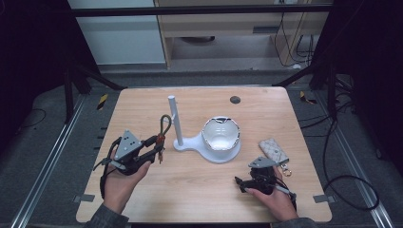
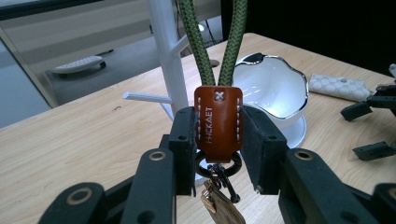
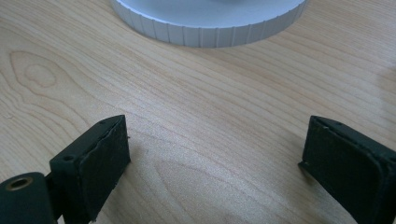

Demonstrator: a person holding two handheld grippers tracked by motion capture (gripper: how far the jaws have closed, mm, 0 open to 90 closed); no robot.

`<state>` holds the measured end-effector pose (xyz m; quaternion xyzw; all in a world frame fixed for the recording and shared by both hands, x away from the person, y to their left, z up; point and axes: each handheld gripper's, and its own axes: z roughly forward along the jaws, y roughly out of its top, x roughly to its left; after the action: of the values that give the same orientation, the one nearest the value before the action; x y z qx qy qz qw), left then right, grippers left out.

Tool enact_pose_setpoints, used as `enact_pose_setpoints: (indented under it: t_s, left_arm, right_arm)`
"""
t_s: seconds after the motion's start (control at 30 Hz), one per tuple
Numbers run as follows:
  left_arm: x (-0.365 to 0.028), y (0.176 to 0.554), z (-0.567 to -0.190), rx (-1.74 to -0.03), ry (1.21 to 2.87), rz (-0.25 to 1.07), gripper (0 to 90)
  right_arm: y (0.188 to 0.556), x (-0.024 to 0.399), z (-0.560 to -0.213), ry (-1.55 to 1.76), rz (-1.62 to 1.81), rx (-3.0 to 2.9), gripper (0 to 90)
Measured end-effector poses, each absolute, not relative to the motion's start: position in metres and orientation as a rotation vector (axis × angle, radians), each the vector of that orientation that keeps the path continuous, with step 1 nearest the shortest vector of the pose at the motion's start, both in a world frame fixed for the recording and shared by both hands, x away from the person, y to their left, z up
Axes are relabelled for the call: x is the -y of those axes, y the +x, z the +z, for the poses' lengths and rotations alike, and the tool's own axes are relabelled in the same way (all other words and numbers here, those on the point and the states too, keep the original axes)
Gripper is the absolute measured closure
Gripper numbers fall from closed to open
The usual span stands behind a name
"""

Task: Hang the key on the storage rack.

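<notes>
My left gripper (image 1: 159, 145) is lifted above the table's left half, shut on a keychain (image 1: 165, 124). In the left gripper view the jaws (image 2: 217, 140) pinch its brown leather tab (image 2: 217, 122); the green rope loop (image 2: 233, 42) rises above it, and a black ring with a key hangs below. Just beyond stands a white stand (image 1: 175, 121) with a post, a side peg (image 2: 144, 97) and a white bowl (image 1: 221, 135). My right gripper (image 1: 247, 176) rests low at the front right, open, with bare wood between its jaws (image 3: 215, 154).
A beige quilted key case (image 1: 274, 150) lies on the table (image 1: 190, 190) just right of the right gripper. The stand's ribbed round base (image 3: 210, 28) lies ahead of the right jaws. A dark round grommet (image 1: 235, 99) sits near the far edge.
</notes>
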<state>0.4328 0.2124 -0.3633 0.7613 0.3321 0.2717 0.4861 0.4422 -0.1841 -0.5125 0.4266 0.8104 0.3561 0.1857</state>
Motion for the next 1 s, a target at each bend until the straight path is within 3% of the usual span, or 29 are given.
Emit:
enact_pose_setpoints:
  t_s: [1.0]
  left_arm:
    - [-0.193,0.470,-0.391,-0.892,1.880,0.663,65.9]
  right_arm:
    - [0.442,0.184,-0.512,1.205,1.003,-2.282,7.4]
